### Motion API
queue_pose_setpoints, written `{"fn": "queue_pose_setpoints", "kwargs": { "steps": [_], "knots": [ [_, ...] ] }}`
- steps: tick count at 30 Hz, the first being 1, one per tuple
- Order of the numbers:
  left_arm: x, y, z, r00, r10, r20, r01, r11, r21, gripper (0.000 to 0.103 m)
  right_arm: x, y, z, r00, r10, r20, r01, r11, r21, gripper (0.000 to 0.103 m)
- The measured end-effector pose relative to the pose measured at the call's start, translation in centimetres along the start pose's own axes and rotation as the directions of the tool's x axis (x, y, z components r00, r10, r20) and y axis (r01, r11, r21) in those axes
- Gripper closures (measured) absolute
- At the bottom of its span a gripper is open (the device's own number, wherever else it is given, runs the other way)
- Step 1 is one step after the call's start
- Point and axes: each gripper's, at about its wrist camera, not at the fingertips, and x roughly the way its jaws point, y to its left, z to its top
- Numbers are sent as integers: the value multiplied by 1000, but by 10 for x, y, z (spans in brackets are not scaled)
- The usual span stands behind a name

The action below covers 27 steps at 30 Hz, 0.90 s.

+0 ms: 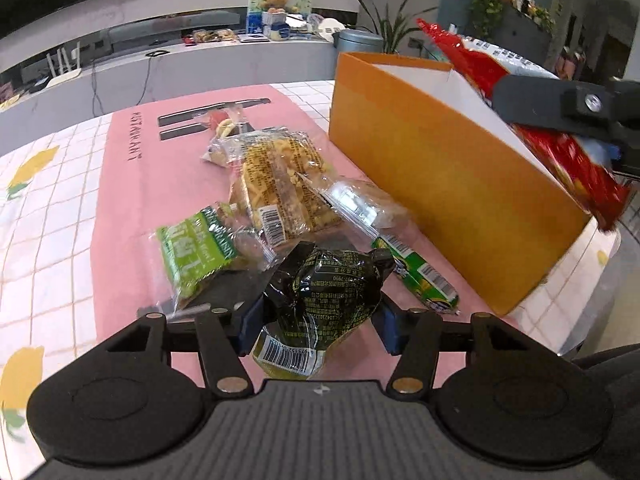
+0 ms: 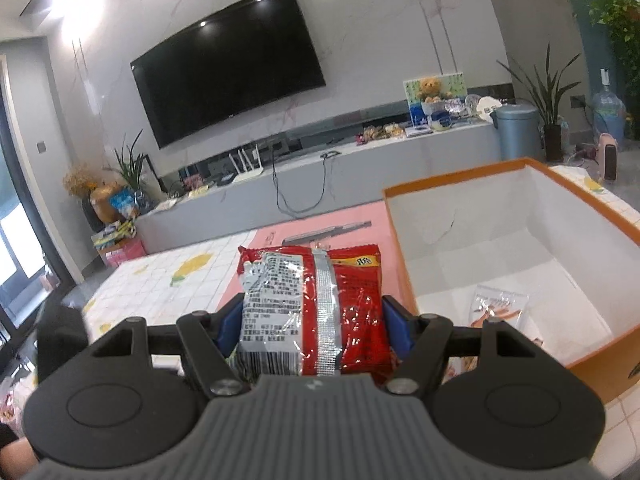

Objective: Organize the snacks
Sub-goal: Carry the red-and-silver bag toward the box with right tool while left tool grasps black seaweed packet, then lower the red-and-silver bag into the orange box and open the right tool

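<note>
Left wrist view: five snack packets on pink mat [image 1: 132,184] over tiled bench [image 1: 52,216], beside one orange box [image 1: 432,168]; left hand-held gripper [image 1: 318,316] clamped on dark green packet [image 1: 320,292]. Right wrist view alone: right hand-held gripper [image 2: 314,322] gripping red packet [image 2: 320,300], one packet inside box, television [image 2: 228,60] behind.

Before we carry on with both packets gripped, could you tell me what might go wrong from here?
The red packet in the right gripper is beside the orange box, not over it; released now, it would probably miss. The left gripper pinches the dark green packet among other snacks; lifting might drag the sausage stick.
</note>
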Motion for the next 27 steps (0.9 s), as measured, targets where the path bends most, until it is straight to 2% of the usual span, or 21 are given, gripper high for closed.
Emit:
{"fn": "queue_pose_setpoints", "kwargs": {
  "steps": [5, 8, 10, 15, 20, 24, 27],
  "knots": [
    [-27, 1, 2, 997, 4, 75, 1, 998, -56, 38, -8, -14, 9, 999, -27, 35, 27, 1000, 10, 34],
    [-45, 2, 9, 991, -17, 130, 29, 995, -91, 38, -12, -34, 17, 998, -48, 36, 46, 998, 38, 34],
    [-56, 0, 18, 984, -56, 167, 72, 993, -95, 38, -13, -49, 24, 998, -59, 13, 58, 997, 41, 34],
    [-77, -17, 39, 963, -105, 247, 126, 990, -70, 38, -14, -84, 30, 979, -203, -25, 203, 979, 1, 34],
    [-75, -28, 62, 955, -180, 237, 204, 975, -82, 38, 1, -113, 32, 959, -261, -106, 265, 964, 19, 34],
    [-68, -32, 78, 958, -179, 223, 203, 975, -89, 38, 13, -116, 34, 937, -321, -140, 313, 947, -75, 34],
    [-62, -33, 85, 964, -171, 205, 195, 975, -104, 38, 21, -123, 33, 926, -336, -172, 327, 942, -82, 34]
  ]
}}
